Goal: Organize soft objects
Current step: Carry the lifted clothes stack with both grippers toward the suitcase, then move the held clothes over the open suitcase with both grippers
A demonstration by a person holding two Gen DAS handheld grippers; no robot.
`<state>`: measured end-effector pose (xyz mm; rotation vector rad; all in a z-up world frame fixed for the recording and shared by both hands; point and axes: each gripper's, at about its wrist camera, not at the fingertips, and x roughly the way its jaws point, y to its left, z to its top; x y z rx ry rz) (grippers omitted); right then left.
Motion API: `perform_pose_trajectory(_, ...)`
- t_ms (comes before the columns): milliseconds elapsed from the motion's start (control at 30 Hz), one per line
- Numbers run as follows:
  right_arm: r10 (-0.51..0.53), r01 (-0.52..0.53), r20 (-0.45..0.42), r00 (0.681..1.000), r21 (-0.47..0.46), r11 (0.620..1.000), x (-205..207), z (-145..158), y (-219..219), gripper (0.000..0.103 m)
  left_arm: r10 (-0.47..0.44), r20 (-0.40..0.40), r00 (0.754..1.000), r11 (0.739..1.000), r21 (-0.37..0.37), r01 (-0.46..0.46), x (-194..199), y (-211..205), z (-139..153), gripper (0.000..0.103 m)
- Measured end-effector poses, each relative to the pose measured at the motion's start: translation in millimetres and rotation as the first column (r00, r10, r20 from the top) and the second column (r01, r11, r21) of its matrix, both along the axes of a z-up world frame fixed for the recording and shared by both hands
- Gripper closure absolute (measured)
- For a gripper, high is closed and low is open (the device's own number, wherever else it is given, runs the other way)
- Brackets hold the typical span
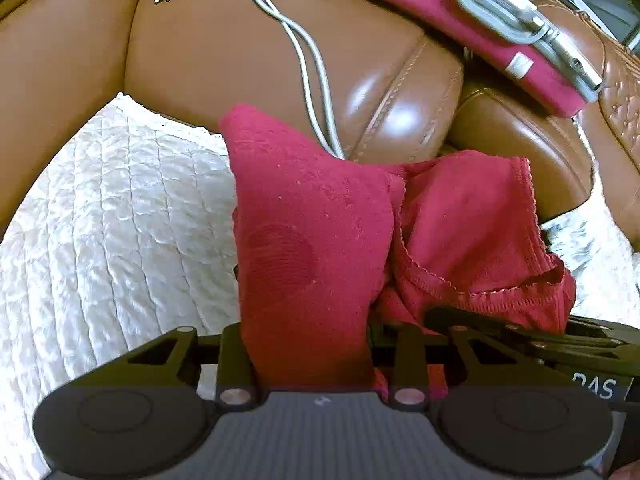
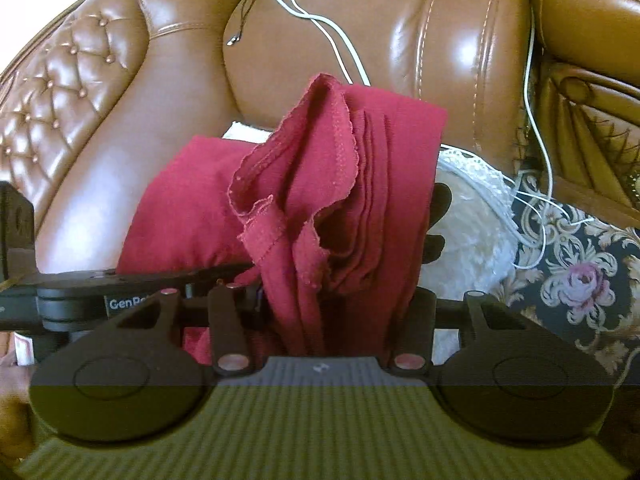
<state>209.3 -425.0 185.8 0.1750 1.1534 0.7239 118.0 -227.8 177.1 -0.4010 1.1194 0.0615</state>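
Note:
A red cloth (image 1: 472, 232) with a stitched hem hangs bunched between both grippers, lifted off the sofa. In the left wrist view my left gripper (image 1: 308, 276) is shut on one thick fold of it, and the fabric covers the fingers. My right gripper (image 1: 560, 340) shows at the right edge, just beyond the cloth. In the right wrist view my right gripper (image 2: 352, 224) is shut on the gathered, pleated cloth (image 2: 360, 168). One black finger (image 2: 438, 216) peeks out on the right. My left gripper (image 2: 120, 284) lies close on the left, under the cloth.
A brown leather sofa (image 1: 224, 48) fills the background, with a white quilted cover (image 1: 100, 220) on its seat. White cables (image 1: 308, 64) run down the backrest. A red case with a grey metal frame (image 1: 480, 28) lies at the upper right. A floral carpet (image 2: 580, 264) lies to the right.

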Motion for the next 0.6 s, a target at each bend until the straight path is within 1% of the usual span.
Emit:
perform_pose_trajectory(167, -0.022, 0.022, -0.049, 0.999, -0.009, 1.0, 1, 62, -29, 0.047, -0.024, -0.019, 1.0, 0.999, -0.034, 0.023, 8, -28, 67, 0.064)
perform_pose_trajectory(300, -0.045, 0.043, -0.063, 0.997, -0.035, 0.998, 9, 125, -58, 0.047, -0.016, -0.01, 1.0, 0.995, -0.098, 0.015, 17, -50, 122, 0.064)
perform_pose_trajectory(433, -0.04, 0.036, -0.05, 0.998, -0.078, 0.996, 26, 193, -87, 0.047, 0.015, 0.005, 1.0, 0.987, -0.159, -0.014, 30, -74, 175, 0.064)
perform_pose_trajectory(600, 0.0, 0.002, 0.014, 1.0, -0.135, 0.991, 49, 261, -114, 0.047, 0.064, 0.025, 0.998, 0.971, -0.234, -0.056, 55, -96, 223, 0.065)
